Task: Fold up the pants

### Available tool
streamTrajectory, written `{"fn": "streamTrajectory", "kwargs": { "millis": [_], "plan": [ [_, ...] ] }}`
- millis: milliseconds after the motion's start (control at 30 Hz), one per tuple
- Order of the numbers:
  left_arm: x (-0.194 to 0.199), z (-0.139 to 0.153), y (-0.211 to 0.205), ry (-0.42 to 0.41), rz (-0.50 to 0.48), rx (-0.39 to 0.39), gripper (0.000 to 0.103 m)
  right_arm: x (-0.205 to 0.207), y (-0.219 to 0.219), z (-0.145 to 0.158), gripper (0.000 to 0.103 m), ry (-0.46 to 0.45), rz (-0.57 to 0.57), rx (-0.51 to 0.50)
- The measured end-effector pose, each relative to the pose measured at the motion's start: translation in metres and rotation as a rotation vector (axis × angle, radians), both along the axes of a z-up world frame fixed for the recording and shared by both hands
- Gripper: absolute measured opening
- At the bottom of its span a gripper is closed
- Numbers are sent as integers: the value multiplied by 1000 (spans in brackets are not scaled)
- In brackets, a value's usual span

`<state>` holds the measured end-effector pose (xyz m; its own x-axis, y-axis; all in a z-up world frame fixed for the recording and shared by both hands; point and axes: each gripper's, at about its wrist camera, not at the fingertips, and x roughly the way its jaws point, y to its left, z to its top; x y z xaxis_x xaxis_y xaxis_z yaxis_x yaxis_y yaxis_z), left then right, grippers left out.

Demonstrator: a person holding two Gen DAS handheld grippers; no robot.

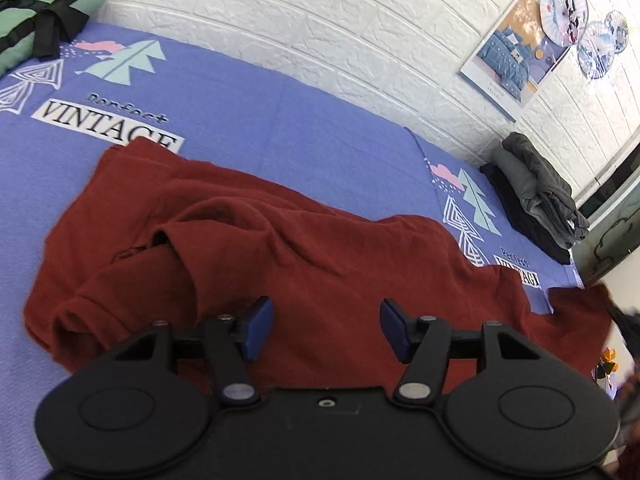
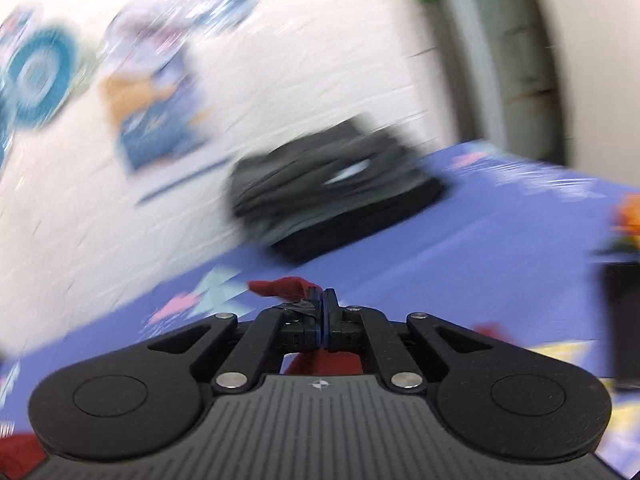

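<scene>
Pants: dark red pants (image 1: 304, 264) lie rumpled on the blue-violet printed bedspread (image 1: 280, 120), in the near half of the bed, just beyond the left gripper.
Long axis: it runs from the left of the left wrist view to the near right, roughly along the bed's near edge; which end is the waist I cannot tell.
Surface: loose ridges and a dark slit-like opening left of the middle; not laid flat.
Right end: a red corner reaches the bed's near right edge and is cut off there by a dark blurred shape.
Left gripper (image 1: 326, 330): jaws spread wide, blue pads apart, nothing between them; it hangs over the near part of the cloth, contact not clear.
Right gripper (image 2: 322, 312): pads pressed together, pinching a small red tip of the pants (image 2: 286, 286) that sticks out past the fingers; more red shows beneath them.
Hard to make out: the right wrist view is smeared by motion blur.
Far right: a stack of folded dark clothes (image 1: 536, 196) by the white brick-pattern wall (image 1: 320, 20), well apart from the pants.
Far left: a green bundle with black straps (image 1: 36, 16), partly cut off.
</scene>
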<state>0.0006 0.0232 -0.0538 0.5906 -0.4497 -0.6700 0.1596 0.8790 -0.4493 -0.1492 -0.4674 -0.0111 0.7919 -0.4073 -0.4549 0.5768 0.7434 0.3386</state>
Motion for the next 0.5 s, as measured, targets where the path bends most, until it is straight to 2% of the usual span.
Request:
{"fn": "streamTrajectory", "kwargs": {
  "millis": [100, 133, 200, 267, 300, 367, 400, 500],
  "plan": [
    [4, -5, -2, 26, 0, -20, 103, -43, -10, -20, 3, 97, -83, 67],
    [5, -6, -3, 34, 0, -25, 103, -50, -14, -30, 7, 153, -98, 82],
    [7, -6, -8, 40, -7, -21, 103, -59, -23, -51, 22, 255, -145, 136],
    [7, -3, -13, 35, -18, -9, 103, -68, -28, -56, 21, 222, -164, 179],
    [6, -1, -14, 31, -24, -7, 103, -69, -28, -52, 23, 205, -163, 166],
    [4, 0, -15, 25, -26, -3, 103, -61, -27, -40, 33, 182, -124, 71],
    [3, 0, -15, 27, -18, 2, 103, -55, -27, -35, 41, 172, -89, 19],
    [0, -3, -14, 39, 5, -1, 103, -32, -31, -32, 87, 187, 51, -74]
  ]
}}
